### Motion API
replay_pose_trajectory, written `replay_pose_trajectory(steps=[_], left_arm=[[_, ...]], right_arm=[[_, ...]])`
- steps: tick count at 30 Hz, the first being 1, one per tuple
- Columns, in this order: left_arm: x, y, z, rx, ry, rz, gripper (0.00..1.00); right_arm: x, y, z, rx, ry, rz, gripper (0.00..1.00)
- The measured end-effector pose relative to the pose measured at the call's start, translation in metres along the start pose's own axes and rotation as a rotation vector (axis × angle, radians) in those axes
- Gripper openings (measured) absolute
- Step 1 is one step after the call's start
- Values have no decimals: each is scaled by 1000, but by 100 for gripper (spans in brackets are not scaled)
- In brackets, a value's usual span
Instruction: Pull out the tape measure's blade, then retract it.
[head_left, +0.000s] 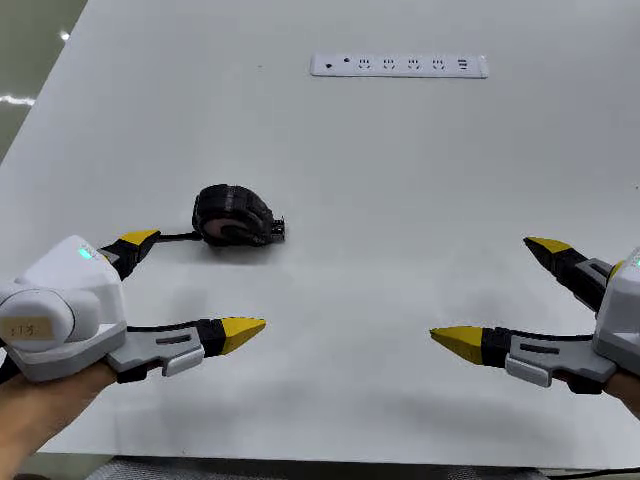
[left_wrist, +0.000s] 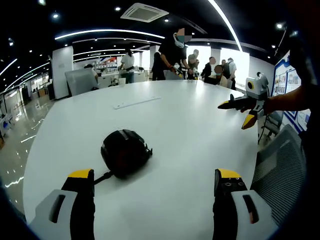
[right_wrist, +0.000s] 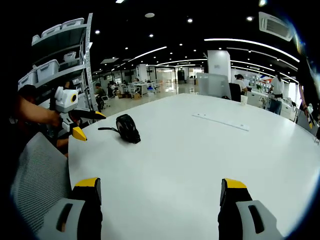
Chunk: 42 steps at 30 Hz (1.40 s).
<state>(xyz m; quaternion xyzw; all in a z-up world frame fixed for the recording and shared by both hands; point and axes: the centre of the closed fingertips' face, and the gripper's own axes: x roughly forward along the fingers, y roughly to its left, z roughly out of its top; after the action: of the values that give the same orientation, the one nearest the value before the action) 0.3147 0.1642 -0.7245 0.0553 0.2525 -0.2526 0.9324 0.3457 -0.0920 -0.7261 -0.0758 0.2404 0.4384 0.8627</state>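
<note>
Showing the tape measure (head_left: 235, 215) on the table (head_left: 400, 180) near twelve o'clock from the spread, empty left gripper (head_left: 200, 282), blade tab (head_left: 279, 232) toward three o'clock; the right gripper (head_left: 488, 290), equally spread, sits farther off.

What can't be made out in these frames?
Tape measure: blade tip and lock, head view, too small and dark against the black case.
Its strap: far end, head view, hidden behind a jaw of the left gripper.
Right gripper: body cut off by the head view's right edge.
Power strip: markings too small, head view.
</note>
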Motion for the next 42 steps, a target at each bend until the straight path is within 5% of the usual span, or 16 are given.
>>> replay_pose_trajectory(steps=[42], left_arm=[[18,29,7,66,69,-84,97]], right_arm=[[34,-9,6,-105,82,142,99]])
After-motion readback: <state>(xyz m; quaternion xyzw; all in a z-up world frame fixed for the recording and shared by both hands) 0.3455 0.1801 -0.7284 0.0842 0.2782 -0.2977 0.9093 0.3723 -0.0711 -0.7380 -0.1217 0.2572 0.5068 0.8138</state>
